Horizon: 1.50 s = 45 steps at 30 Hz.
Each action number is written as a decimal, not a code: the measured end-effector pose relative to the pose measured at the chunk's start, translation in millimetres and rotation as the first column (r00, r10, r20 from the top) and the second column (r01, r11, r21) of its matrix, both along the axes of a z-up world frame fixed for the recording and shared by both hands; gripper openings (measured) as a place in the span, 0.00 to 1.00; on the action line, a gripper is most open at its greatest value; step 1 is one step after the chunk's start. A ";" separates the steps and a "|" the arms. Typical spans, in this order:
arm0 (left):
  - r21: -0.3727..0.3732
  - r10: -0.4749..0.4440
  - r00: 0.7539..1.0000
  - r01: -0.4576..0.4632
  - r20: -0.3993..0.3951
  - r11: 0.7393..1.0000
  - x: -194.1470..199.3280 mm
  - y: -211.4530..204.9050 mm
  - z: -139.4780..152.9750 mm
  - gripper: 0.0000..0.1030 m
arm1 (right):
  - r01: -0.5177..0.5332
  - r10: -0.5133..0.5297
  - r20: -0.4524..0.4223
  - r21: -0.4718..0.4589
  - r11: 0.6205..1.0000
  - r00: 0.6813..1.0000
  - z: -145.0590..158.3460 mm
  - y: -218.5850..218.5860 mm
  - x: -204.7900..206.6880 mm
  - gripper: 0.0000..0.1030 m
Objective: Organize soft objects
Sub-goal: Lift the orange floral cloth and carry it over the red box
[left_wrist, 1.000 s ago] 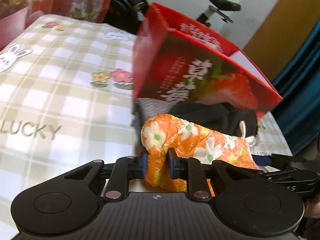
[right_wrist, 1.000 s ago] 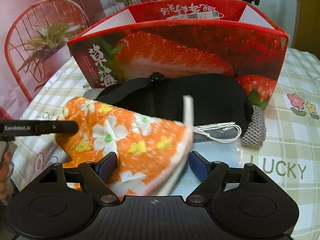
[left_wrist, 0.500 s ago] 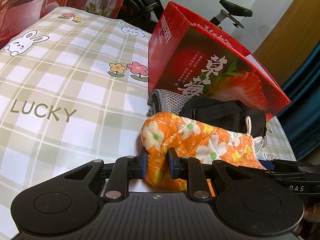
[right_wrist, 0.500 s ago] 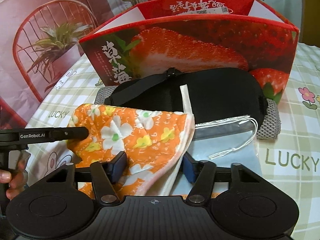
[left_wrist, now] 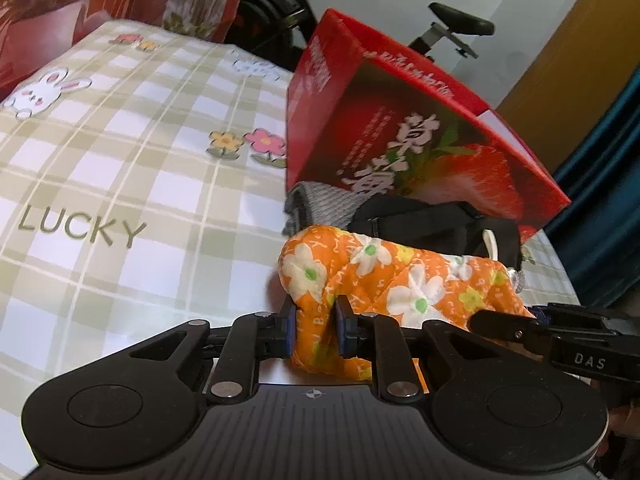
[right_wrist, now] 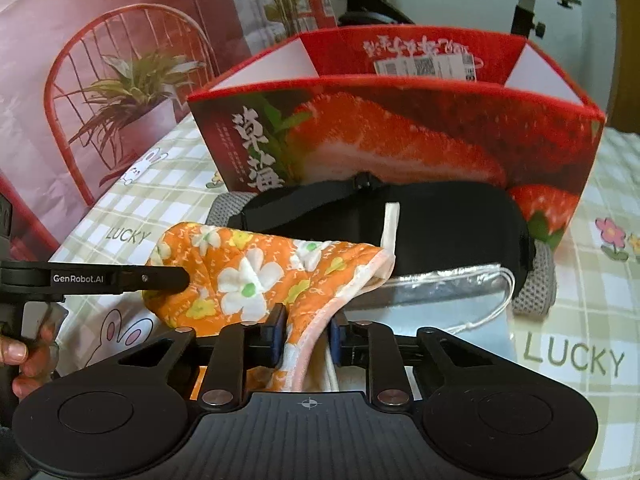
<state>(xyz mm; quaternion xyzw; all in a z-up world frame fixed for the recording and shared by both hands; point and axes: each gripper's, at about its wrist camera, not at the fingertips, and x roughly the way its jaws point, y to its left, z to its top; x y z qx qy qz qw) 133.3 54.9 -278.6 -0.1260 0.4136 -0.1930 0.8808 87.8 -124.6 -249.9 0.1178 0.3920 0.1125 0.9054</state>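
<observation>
Both claws hold the orange floral cloth [left_wrist: 400, 276] above the table [left_wrist: 120, 184], likely to stretch it for folding or boxing. The left claw [left_wrist: 313, 330] pinches a bunched end; the right claw [right_wrist: 307, 336] is closing on the hemmed edge. Only the right view shows the silver pouch [right_wrist: 440, 292] beneath and the red box's [right_wrist: 400, 128] open top.

right hand-held gripper [right_wrist: 307, 339] | was wide open, jaws closing | pads now pinch orange floral cloth [right_wrist: 256, 276] hem
</observation>
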 end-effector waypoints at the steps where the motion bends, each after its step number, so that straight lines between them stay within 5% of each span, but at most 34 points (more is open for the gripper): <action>1: 0.000 -0.006 1.000 0.006 0.013 1.000 -0.9 -0.7 2.7 0.18 | 0.000 0.000 0.007 -0.004 1.000 1.000 1.8 0.1 -0.8 0.17; 14: 0.013 -0.077 0.981 0.076 0.179 0.997 -16.0 -16.1 40.3 0.17 | 0.036 -0.033 0.098 -0.035 0.999 0.995 23.9 -9.5 -9.5 0.15; 29: 0.004 -0.144 0.957 0.148 0.252 0.989 -18.3 -26.0 62.4 0.17 | 0.089 -0.082 0.159 -0.032 0.996 0.984 31.3 -20.5 -22.7 0.15; 45: 0.014 -0.161 0.883 0.172 0.441 0.985 39.4 -57.7 142.8 0.17 | 0.060 -0.003 0.347 -0.153 0.986 0.938 120.9 -55.4 28.7 0.15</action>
